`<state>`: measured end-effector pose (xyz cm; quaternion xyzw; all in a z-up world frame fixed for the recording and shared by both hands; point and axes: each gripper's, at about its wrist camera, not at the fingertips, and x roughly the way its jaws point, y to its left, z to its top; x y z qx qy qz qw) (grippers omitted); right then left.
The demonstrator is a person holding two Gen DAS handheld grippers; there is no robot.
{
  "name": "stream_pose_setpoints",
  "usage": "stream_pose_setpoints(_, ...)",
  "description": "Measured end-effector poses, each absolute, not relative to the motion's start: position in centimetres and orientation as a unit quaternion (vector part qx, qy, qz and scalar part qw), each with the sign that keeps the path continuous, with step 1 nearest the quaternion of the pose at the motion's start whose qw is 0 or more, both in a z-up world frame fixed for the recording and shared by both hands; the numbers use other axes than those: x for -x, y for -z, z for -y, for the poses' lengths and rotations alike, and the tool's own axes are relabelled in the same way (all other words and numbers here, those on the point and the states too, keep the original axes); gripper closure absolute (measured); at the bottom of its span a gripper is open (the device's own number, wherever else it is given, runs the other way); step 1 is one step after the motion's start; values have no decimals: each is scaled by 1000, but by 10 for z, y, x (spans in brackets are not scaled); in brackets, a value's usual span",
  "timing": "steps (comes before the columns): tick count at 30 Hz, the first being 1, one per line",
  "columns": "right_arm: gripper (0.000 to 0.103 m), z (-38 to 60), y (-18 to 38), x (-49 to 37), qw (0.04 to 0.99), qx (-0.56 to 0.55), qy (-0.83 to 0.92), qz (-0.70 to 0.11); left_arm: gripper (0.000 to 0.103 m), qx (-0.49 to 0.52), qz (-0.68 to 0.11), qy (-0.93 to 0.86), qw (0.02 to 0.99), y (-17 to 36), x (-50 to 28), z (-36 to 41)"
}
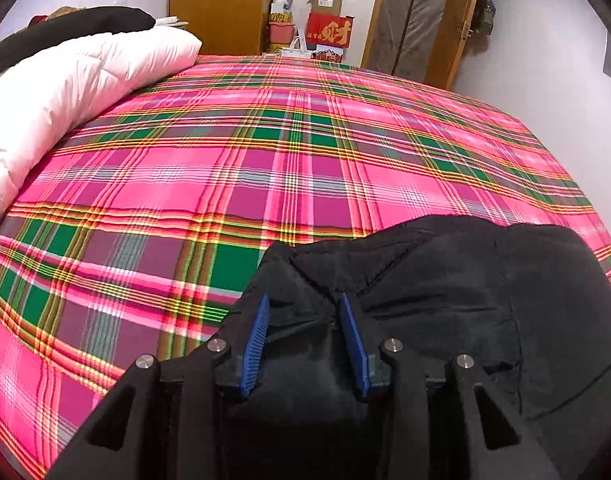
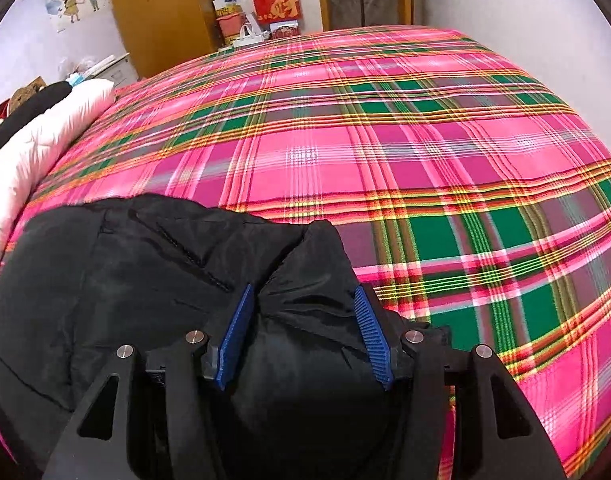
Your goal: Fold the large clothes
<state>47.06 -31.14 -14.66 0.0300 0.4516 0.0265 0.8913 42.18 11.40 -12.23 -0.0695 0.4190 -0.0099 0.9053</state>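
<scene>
A black padded jacket (image 1: pixel 445 292) lies bunched at the near edge of the bed; it also shows in the right wrist view (image 2: pixel 125 264). My left gripper (image 1: pixel 304 300) has its blue pads (image 1: pixel 257 332) on either side of a thick fold of the jacket's left corner and grips it. My right gripper (image 2: pixel 303 294) has its blue pads (image 2: pixel 237 324) around a thick fold of the jacket's right corner and grips it. The fabric bulges up between both pairs of fingers and hides what lies below.
The bed is covered with a pink and green plaid sheet (image 1: pixel 265 152). A white quilt (image 1: pixel 65 92) with a black garment (image 1: pixel 65 30) on it lies along the left side. A wardrobe (image 1: pixel 221 4) and boxes (image 1: pixel 325 20) stand behind the bed.
</scene>
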Motion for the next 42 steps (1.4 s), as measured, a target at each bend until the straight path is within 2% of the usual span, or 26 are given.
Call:
stream_pose_setpoints(24,50,314,157,-472,895,-45,-22,-443,63,83,-407,12,910,136,-426,-114)
stream_pose_setpoints(30,49,310,127,-472,887,-22,-12,-460,65,64,-435,0,898,113,-429,-113)
stream_pose_setpoints(34,49,319,69,-432,911,-48,-48,-406,65,98,-395,23,913,62,-401,-127)
stream_pose_setpoints(37,48,323,53,-398,918,-58,-65,-387,61,113,-357,25,927,36,-365,-141)
stream_pose_setpoints(40,38,320,67,-368,912,-51,-72,-399,59,130,-363,7,922,47,-336,-157)
stream_pose_setpoints(42,37,318,88,-358,904,-32,-67,-421,59,147,-388,0,910,69,-327,-164)
